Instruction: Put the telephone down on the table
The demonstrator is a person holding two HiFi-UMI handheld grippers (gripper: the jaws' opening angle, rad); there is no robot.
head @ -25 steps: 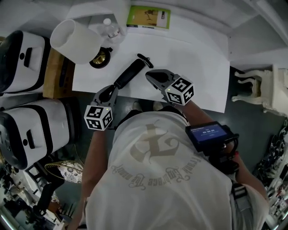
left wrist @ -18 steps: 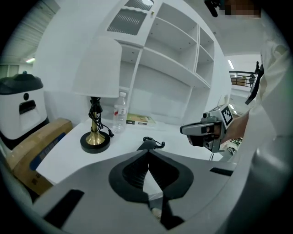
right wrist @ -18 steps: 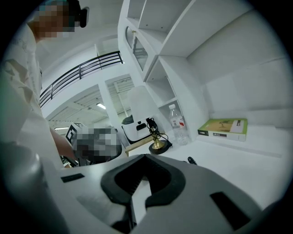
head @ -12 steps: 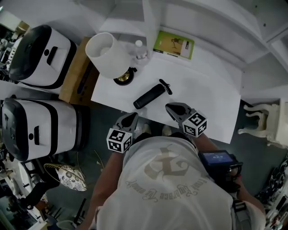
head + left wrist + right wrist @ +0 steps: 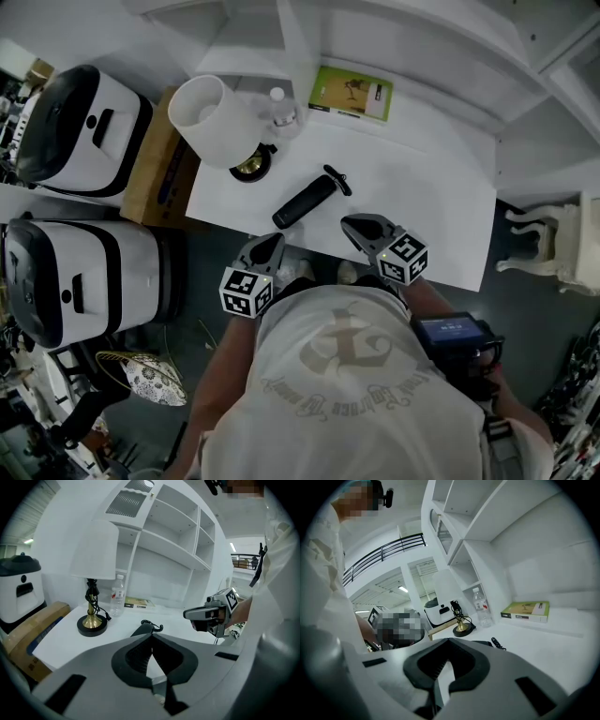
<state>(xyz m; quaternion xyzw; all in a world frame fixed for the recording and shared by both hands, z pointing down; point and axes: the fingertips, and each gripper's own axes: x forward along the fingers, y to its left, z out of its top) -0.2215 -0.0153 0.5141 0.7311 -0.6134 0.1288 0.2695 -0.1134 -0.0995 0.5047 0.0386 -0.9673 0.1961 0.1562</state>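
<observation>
The black telephone handset (image 5: 305,201) lies free on the white table (image 5: 422,206), its short coiled cord (image 5: 336,178) at the far end. My left gripper (image 5: 272,244) hovers at the table's near edge, just short of the handset's near end, shut with nothing between its jaws. In the left gripper view the handset (image 5: 143,629) shows just beyond the closed tips of the left gripper (image 5: 151,638). My right gripper (image 5: 352,225) hangs over the near edge to the right of the handset, shut and empty. From the right gripper view only the cord (image 5: 497,643) peeks over the jaws.
A white-shaded lamp (image 5: 220,117) on a brass base, a water bottle (image 5: 278,108) and a green book (image 5: 352,94) stand at the table's back. Left of the table are a cardboard box (image 5: 159,169) and two white appliances (image 5: 75,122). A white stool (image 5: 553,253) stands at the right.
A second ago my left gripper was at the handset's near end; it has since let go and drawn back to the table edge. The handset lies still. The right gripper barely moved.
</observation>
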